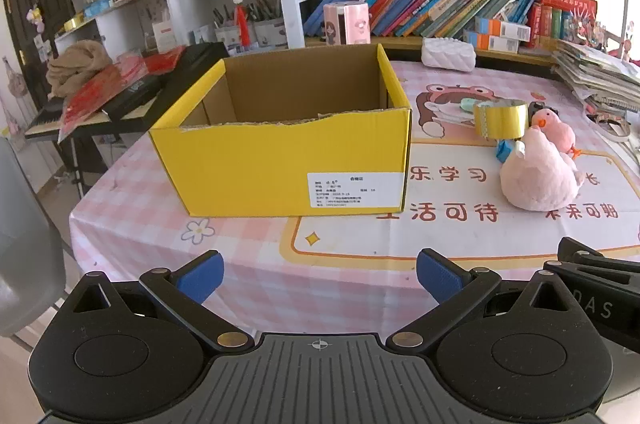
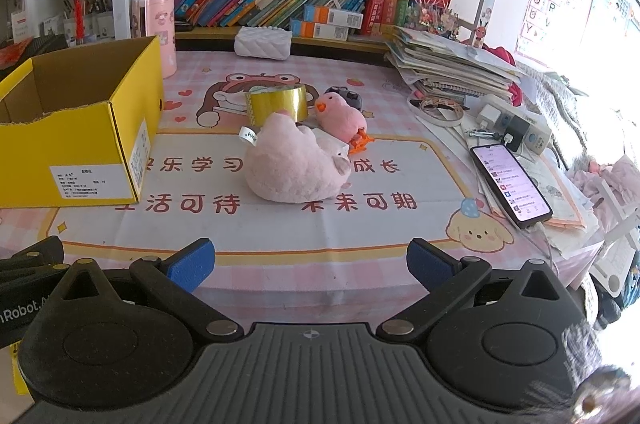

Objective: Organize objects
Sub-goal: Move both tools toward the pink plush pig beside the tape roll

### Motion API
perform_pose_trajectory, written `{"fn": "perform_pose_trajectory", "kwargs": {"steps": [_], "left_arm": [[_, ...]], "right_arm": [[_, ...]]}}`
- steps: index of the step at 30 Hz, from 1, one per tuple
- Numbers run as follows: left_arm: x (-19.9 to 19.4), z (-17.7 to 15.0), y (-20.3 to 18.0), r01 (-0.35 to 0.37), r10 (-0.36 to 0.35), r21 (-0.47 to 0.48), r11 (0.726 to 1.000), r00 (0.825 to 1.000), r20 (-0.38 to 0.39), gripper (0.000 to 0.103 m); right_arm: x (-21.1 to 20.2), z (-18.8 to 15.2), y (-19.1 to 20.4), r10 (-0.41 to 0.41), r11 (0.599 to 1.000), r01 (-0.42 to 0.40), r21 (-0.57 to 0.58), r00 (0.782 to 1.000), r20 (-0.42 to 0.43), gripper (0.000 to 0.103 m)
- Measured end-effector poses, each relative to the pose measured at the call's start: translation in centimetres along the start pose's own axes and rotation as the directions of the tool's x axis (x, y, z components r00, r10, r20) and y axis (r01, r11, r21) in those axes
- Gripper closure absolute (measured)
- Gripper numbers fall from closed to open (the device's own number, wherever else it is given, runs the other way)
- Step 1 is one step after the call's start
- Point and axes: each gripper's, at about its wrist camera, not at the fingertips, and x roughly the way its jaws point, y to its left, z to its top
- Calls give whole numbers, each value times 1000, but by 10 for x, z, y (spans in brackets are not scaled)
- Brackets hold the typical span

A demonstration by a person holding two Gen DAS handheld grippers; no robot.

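Note:
An open yellow cardboard box (image 1: 280,160) stands on the pink checked table; it also shows at the left of the right wrist view (image 2: 80,152). To its right lie a large pale pink plush (image 1: 536,180) (image 2: 292,168), a small pink duck plush (image 1: 556,132) (image 2: 340,120) and a gold tape roll (image 1: 502,120) (image 2: 278,104). My left gripper (image 1: 320,278) is open and empty, near the table's front edge, short of the box. My right gripper (image 2: 310,266) is open and empty, in front of the large plush.
A phone (image 2: 510,184) lies at the table's right with chargers (image 2: 516,128) and a stack of books (image 2: 452,64) behind it. A white pouch (image 1: 448,54) and pink canister (image 2: 160,32) sit at the back. Bookshelves stand behind. A keyboard (image 1: 132,92) stands left of the table.

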Motion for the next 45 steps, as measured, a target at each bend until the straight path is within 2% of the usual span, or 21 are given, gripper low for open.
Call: {"fn": "perform_pose_trajectory", "kwargs": {"steps": [45], "left_arm": [[2, 4, -5, 16, -16, 15, 1000, 1000, -9, 0]], "right_arm": [[4, 0, -7, -8, 1000, 8, 13, 1000, -3, 0]]}}
